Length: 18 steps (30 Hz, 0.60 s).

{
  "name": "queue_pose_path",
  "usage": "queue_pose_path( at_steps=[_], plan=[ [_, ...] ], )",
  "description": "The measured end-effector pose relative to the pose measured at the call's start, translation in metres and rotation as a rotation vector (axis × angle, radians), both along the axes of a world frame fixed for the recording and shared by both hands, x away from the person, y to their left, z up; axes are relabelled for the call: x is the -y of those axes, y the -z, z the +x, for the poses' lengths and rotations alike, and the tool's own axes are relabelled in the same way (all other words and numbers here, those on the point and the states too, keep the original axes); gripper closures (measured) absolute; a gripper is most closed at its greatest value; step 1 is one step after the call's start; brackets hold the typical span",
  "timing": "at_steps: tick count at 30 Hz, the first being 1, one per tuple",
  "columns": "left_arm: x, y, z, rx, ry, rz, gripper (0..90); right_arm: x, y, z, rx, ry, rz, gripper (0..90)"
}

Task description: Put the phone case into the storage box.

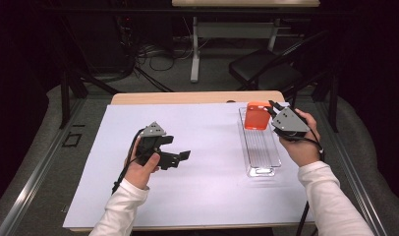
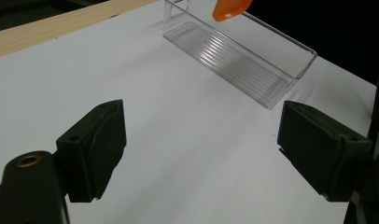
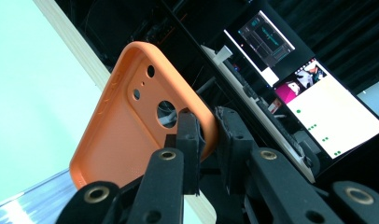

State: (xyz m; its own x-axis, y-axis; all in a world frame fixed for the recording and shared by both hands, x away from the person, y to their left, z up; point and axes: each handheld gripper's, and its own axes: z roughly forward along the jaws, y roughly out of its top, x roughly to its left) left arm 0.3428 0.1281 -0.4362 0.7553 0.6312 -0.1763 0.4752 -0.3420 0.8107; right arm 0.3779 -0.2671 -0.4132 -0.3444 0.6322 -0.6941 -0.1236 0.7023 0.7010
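Nearest to us, at the lower left of the high view, our left hand holds the left tool low over the white sheet that covers the surface; its jaws stand wide apart with nothing between them, and in the left gripper view we see the bare white sheet in the gap between its two black pads. Further in, at the right of the high view, a long clear plastic tray lies on the sheet, running from the lower right toward the upper right of the frame. We see its ribbed floor in the left gripper view, where the tray looks empty along the part that shows. Over the tray's far end, our right hand holds the right tool, which is clamped on the edge of an orange phone case. In the right gripper view the jaws pinch the rim of the case close to its round camera cut-outs, and the case is tilted, raised above the tray rather than lying in it. Beyond the surface, at the top of the high view, stand a black chair and the legs of another table.
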Motion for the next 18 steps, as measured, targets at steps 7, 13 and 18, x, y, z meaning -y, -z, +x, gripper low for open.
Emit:
queue_pose_path(
  at_steps=[7, 13, 18],
  plan=[
    [0.000, 0.001, 0.001, -0.003, -0.006, 0.013, 15.4, -0.001, -0.003, 0.013, -0.009, 0.011, -0.026, 80.2],
    [-0.001, 0.001, 0.001, 0.005, -0.019, 0.010, 14.1, 0.000, -0.003, 0.024, -0.017, 0.024, -0.023, 80.2],
    [-0.001, 0.002, 0.002, 0.000, -0.015, 0.009, 13.2, 0.000, 0.000, 0.033, -0.036, 0.034, -0.026, 80.2]
  ],
)
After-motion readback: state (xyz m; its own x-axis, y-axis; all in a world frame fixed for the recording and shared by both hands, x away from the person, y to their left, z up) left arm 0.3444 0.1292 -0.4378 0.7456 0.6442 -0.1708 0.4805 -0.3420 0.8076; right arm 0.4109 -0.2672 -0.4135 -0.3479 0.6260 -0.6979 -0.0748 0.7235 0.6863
